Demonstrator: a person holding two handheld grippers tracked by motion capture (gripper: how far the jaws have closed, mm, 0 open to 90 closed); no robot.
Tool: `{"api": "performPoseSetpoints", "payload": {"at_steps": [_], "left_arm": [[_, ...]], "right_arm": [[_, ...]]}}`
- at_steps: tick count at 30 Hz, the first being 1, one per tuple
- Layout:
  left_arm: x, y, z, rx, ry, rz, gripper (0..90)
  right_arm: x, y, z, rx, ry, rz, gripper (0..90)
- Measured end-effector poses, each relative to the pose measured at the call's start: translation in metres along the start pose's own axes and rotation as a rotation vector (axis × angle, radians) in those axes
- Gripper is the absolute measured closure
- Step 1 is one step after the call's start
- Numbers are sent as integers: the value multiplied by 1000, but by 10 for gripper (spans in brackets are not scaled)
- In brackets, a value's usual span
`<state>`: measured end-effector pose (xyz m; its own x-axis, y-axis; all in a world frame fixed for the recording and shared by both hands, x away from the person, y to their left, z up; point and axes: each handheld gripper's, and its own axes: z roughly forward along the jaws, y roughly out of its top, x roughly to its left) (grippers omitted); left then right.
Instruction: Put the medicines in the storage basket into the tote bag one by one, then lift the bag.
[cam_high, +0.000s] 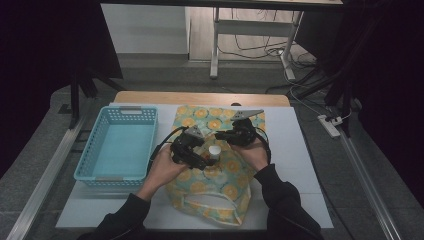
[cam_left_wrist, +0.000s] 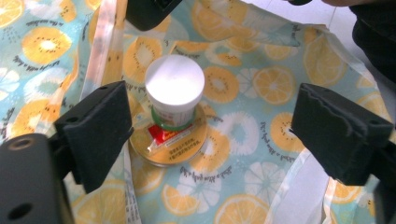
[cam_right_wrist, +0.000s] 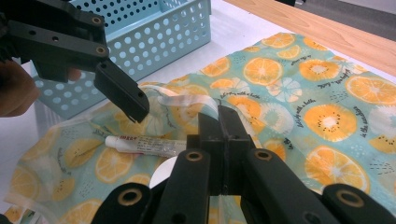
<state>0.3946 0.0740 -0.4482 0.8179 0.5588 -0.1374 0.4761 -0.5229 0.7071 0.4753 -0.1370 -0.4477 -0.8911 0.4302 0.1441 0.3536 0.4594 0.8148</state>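
Between your left gripper's (cam_left_wrist: 212, 128) wide-open, empty jaws stands a white-capped, green-ringed plastic bottle (cam_left_wrist: 174, 91); your right gripper (cam_right_wrist: 223, 128) pinches the citrus-print fabric bag (cam_right_wrist: 299, 98).

The bag (cam_high: 220, 175) is thin printed cloth, matt and softly creased, with paler woven straps. On it the jar (cam_left_wrist: 174, 91) looks like smooth plastic with a matt white lid (its label faintly glossy). At 9 o'clock of the bag, the basket (cam_high: 120, 145) is perforated plastic with a slight sheen. The tube (cam_right_wrist: 144, 144) is glossy. The jaws are matt black with foam-like pads.
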Motion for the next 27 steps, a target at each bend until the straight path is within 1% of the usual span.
{"api": "performPoseSetpoints", "payload": {"at_steps": [6, 8, 10, 16, 20, 25, 27], "left_arm": [[-2, -6, -3, -12, -15, -4, 46], [-3, -8, -4, -15, -31, -6, 29], [-5, -9, -6, -12, -36, -1, 16], [-11, -15, -10, -22, -63, 8, 1], [-13, -19, -13, -36, -88, -1, 0], [-16, -22, -14, -39, -95, 15, 0], [-17, -23, -13, -28, -99, 24, 2]], "right_arm": [[0, 0, 0, 2, 2, -3, 900], [0, 0, 0, 1, 2, -2, 900], [0, 0, 0, 2, 2, -2, 900], [1, 0, 0, 2, 2, -4, 900], [1, 0, 0, 3, 3, -4, 900], [2, 0, 0, 1, 3, -6, 900], [2, 0, 0, 0, 2, -6, 900]]}}
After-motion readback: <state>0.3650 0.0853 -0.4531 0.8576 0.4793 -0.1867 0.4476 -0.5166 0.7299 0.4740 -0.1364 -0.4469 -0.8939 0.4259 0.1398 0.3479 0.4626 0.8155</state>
